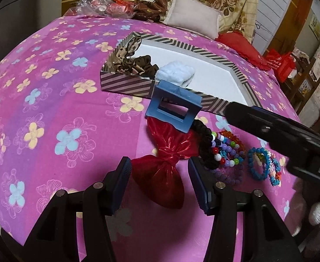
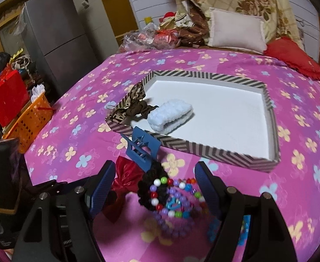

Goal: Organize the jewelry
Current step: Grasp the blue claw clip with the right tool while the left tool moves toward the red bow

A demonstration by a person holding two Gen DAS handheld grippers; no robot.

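Both tools angled down, released: left tool (image 1: pixel 160 181) straddled the red bow (image 1: pixel 162 170), right tool (image 2: pixel 157 187) over beaded bracelets (image 2: pixel 175 198).

Dim, warm indoor light; heavy fisheye bending, dark corners, soft blur low down.

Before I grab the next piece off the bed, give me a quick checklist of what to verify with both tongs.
1. Left tongs open: ok, the pads stand apart with nothing pinched.
2. Left tongs lined up on a piece: ok, the red bow lies between the pads.
3. Right tongs open: ok, nothing gripped.
4. Right tongs over one piece only: not ok, the black scrunchie and bead bracelets overlap beneath them.
5. Room in the striped box: ok, most of its white floor is bare.
6. Blue claw clip clear of the bow: not ok, it sits on the bow's far end.
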